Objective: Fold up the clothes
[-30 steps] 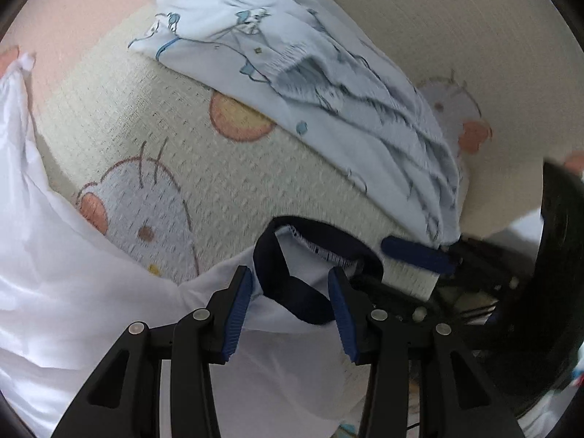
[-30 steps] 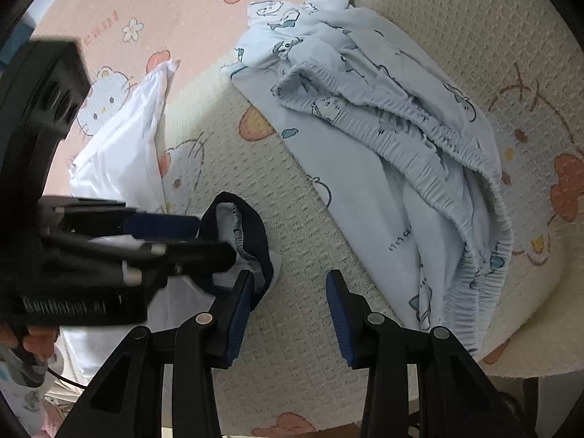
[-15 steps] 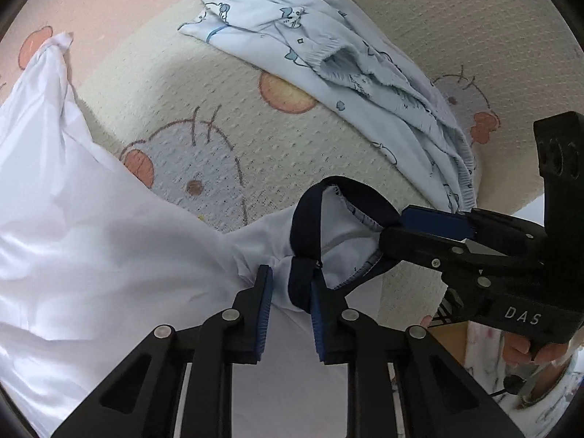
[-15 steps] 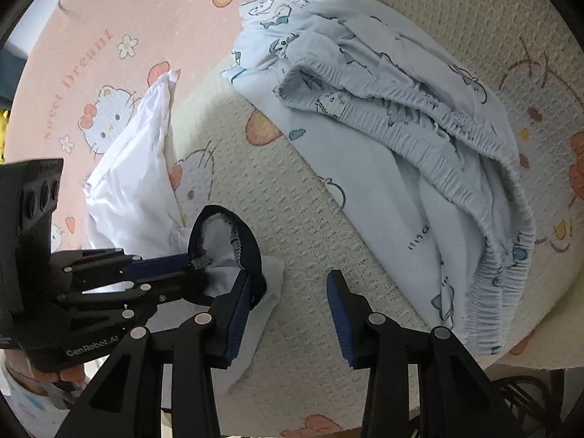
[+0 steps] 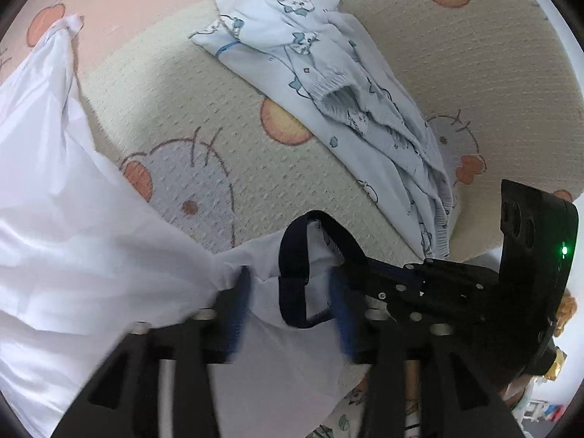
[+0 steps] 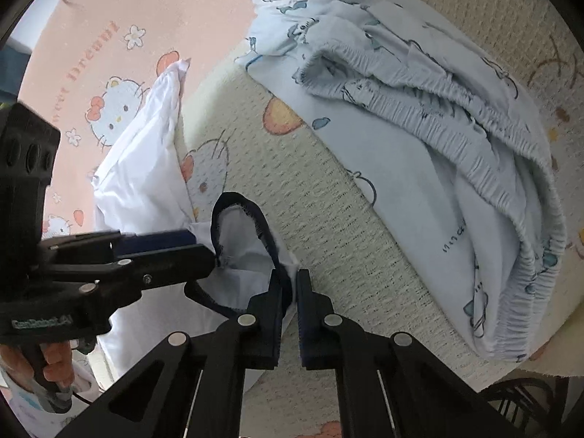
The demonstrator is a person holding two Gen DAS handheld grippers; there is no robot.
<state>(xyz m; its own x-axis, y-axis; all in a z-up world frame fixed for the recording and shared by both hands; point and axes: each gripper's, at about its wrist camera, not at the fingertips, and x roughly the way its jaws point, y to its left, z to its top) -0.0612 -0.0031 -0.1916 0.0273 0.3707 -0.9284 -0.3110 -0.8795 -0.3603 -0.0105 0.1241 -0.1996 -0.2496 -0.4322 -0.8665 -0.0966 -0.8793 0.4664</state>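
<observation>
A white shirt (image 5: 73, 226) with a navy collar (image 5: 292, 255) lies bunched on the cream blanket. The jaws of my left gripper (image 5: 290, 297) are opening, their fingers blurred. The collar loop sits between them with neither pad pressing on it. In the right wrist view the left gripper (image 6: 204, 252) reaches in from the left to the collar (image 6: 255, 215). The jaws of my right gripper (image 6: 292, 288) are closing and pinch the collar's near edge and the white cloth beside it. The right gripper (image 5: 359, 268) comes in from the right in the left wrist view.
Pale blue printed pyjama trousers (image 6: 438, 127) lie crumpled on the cream waffle blanket (image 5: 182, 127), beyond and right of the shirt. A pink cartoon-print sheet (image 6: 91, 36) lies past the blanket's far edge. A person's hand (image 6: 54, 361) holds the left gripper's handle.
The left gripper closed on the collar half a second ago and has now spread apart. The right gripper, open before, has closed on the collar's near edge.
</observation>
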